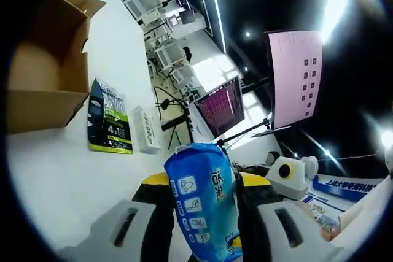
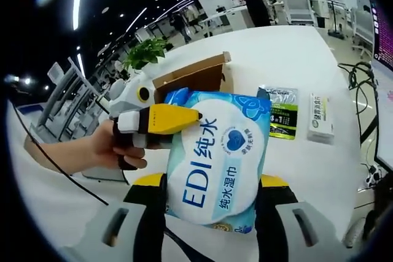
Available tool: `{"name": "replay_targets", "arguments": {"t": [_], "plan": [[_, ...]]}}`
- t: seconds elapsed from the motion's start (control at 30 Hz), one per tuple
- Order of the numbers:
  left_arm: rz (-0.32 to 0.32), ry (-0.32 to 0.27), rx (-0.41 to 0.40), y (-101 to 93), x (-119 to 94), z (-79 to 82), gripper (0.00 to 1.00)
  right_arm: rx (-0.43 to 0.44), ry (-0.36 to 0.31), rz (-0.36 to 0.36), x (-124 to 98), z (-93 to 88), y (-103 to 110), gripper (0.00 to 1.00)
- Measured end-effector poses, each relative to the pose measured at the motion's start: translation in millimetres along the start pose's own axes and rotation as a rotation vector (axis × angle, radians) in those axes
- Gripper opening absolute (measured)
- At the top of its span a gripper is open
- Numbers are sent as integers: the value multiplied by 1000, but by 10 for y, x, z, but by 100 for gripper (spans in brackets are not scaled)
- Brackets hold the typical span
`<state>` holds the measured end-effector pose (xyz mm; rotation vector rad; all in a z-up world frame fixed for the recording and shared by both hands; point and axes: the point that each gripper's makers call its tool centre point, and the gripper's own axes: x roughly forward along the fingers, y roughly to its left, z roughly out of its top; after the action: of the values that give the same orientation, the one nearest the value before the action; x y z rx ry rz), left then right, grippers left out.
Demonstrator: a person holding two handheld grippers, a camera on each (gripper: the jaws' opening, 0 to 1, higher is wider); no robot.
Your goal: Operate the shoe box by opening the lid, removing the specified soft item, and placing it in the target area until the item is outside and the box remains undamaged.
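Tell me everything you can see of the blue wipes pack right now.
The wipes pack is a soft, glossy blue plastic pouch with a big white round label printed "EDI" and Chinese text. It is held above the white table, outside the cardboard box. The right gripper pinches its lower end, and the left gripper, in a person's hand, clamps one upper edge. It looks intact.

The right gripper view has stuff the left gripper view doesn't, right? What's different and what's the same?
Right gripper view alone: a leafy green plant, a person's hand holding the left hand-held gripper, and the wipes pack's broad front face.

Left gripper view alone: a pink board with dark squares and a monitor.

Both: the blue wipes pack, the open cardboard box, the dark and green packet, the small white box and the white table.
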<state>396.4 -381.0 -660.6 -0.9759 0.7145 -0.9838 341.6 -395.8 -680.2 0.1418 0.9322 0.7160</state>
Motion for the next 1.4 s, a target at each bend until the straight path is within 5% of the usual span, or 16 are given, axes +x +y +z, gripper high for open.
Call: {"name": "replay_targets", "arguments": {"t": [0.77,1.4], "plan": [[-32,47,-31,-18,368,-51,38,41,35,-66,-156,-8,-309,55],[-16,113,-61,127,676,-245,38,135,73,-86,-194,-199,-609,55]]}}
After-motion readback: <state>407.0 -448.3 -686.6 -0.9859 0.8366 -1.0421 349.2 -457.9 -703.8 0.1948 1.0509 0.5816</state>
